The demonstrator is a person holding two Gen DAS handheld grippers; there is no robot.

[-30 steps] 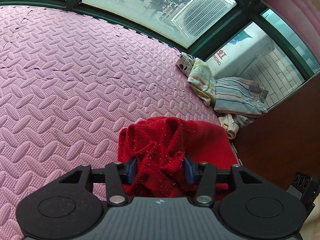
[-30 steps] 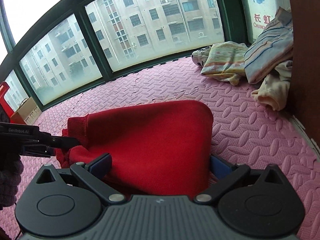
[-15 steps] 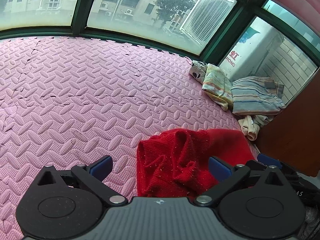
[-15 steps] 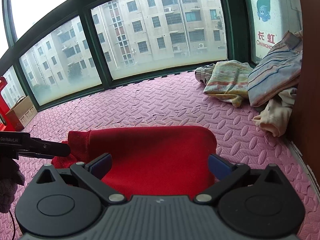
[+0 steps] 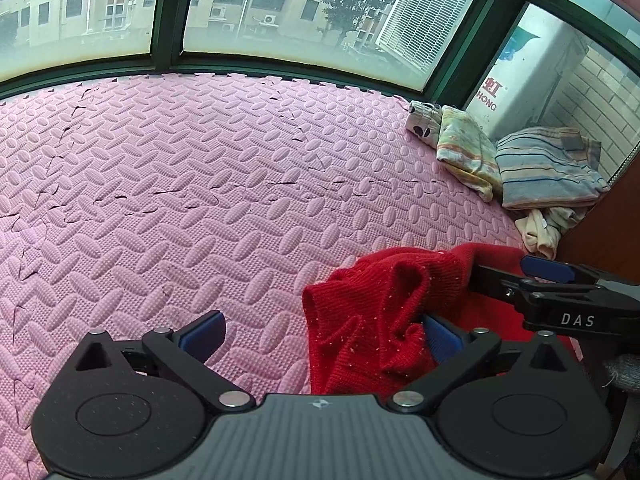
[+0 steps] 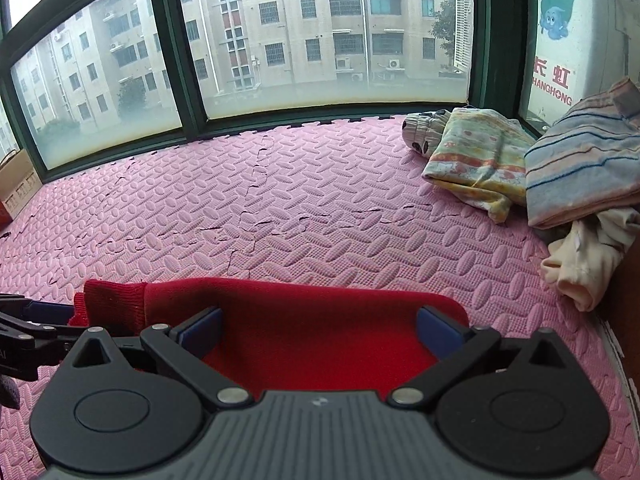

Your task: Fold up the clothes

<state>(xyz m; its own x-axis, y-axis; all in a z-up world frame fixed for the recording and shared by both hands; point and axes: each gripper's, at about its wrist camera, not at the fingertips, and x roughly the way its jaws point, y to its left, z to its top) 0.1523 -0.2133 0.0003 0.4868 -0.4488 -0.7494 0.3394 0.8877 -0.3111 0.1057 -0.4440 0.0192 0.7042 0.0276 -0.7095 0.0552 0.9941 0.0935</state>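
Two handheld grippers hover low over a pink foam mat, each seen from a fisheye camera behind its own fingers. The left gripper (image 5: 322,332) has its jaws spread wide and grips nothing; its right blue pad sits against a bunched edge of a red knitted sweater (image 5: 384,312), while its left pad is over bare mat (image 5: 200,184). The right gripper (image 6: 320,326) is also spread wide, both blue pads resting above the sweater without pinching it.

The red sweater (image 6: 312,320) lies on the mat directly under and between the two grippers, at the near edge of the mat. From the right wrist view it looks like a smooth, flat panel with a rounded right corner and a ribbed cuff or hem sticking out at the left. From the left wrist view that left end is crumpled into loose ridges, flecked with pale lint.

The scene fits either a fold just laid down and let go, or a garment waiting for another fold. Either way, doing it well probably means flattening the crumpled left end so edges line up, and pinching only a thin layer of knit, since it stretches and bunches easily.

Farther off, at the right corner by the window, sits a pile of other clothes (image 6: 560,168): a floral piece, a striped piece and a cream one
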